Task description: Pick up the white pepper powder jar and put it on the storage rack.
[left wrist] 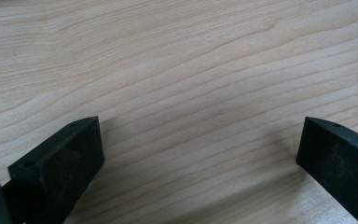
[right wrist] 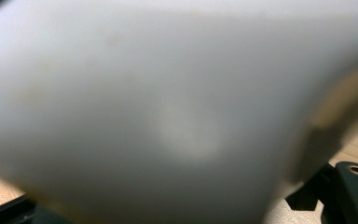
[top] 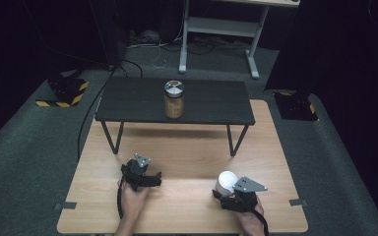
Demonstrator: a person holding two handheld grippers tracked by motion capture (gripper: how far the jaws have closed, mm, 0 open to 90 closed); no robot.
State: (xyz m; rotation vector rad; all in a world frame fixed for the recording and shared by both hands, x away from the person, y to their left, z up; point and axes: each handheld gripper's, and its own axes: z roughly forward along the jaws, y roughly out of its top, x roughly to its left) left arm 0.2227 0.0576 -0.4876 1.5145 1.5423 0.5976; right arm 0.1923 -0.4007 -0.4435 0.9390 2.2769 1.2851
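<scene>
Holding one white cup [top: 225, 181] in right claw [top: 226, 191], one jar [top: 173, 99] apart

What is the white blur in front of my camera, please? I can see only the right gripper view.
Observer: It is a white cup, and the right gripper has its jaws around it, low over the wooden table.
Operator: Thank you. What is the left gripper doing?
Observer: The left gripper is open, with bare wood between its jaws; it sits near the table's front left.
Operator: Is anything else out there?
Observer: A jar with a silver lid stands upright on a small black bench at the far end of the table.
</scene>
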